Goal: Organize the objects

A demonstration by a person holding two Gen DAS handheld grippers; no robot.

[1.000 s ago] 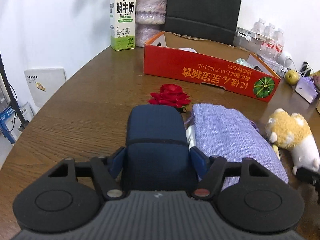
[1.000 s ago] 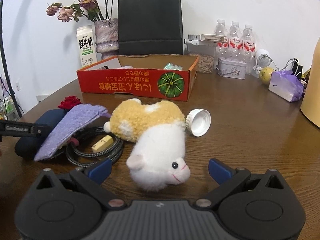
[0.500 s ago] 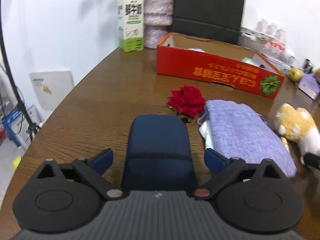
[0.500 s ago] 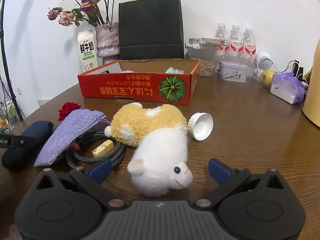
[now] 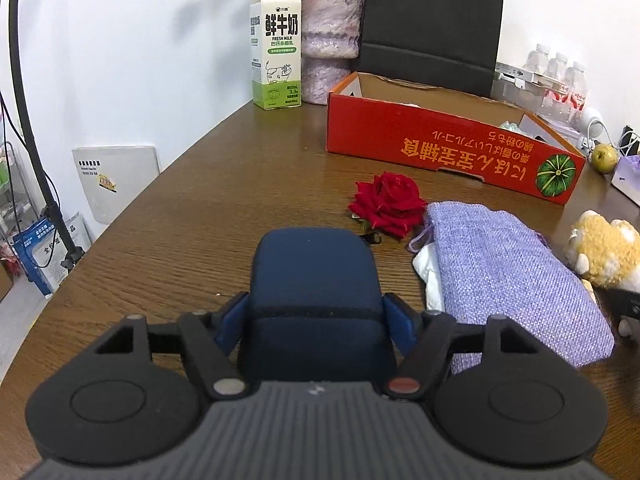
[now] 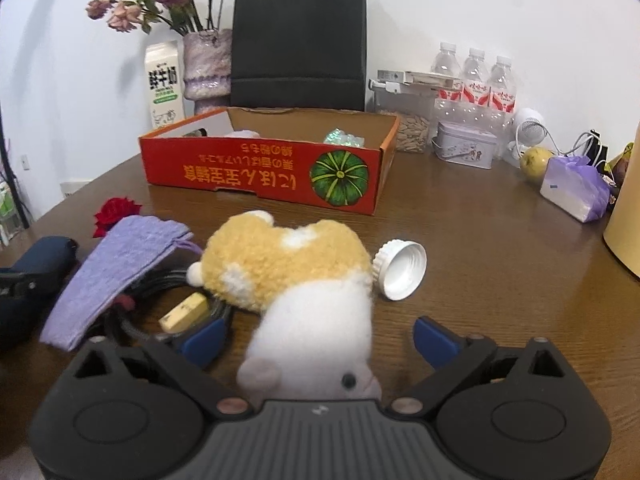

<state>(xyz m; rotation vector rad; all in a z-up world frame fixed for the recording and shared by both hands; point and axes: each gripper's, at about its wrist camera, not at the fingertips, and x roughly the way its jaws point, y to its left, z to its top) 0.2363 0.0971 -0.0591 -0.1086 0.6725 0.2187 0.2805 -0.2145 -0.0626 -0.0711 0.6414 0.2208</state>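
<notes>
Spanning both views, a brown wood-grain table [image 5: 208,216] is seen, with a red open-top cardboard box printed with a green pumpkin [image 6: 264,168] set toward its far side, a black paper bag [image 6: 298,40] behind it. A lavender woven fabric pouch [image 5: 516,276] is laid flat just right of a navy blue zippered soft case [image 5: 314,280], over a coiled black cable [image 6: 160,292]. The case is clamped by the left gripper [image 5: 315,320]: its jaws have just been closing and the blue pads [image 5: 232,318] are pressed against both case sides. A yellow-and-white plush toy animal [image 6: 296,280] is lain on the table in front of the box, head toward the camera, between the jaws of the right gripper [image 6: 320,340]. Those jaws have just been closing but are kept apart, a gap seen on each side of the plush. A green-and-white fresh milk carton [image 5: 276,46] is stood left of the box. A red fabric rose [image 5: 386,204] is placed just beyond the case. A white ribbed plastic bottle cap [image 6: 400,270] is tipped on its side, touching the plush.
</notes>
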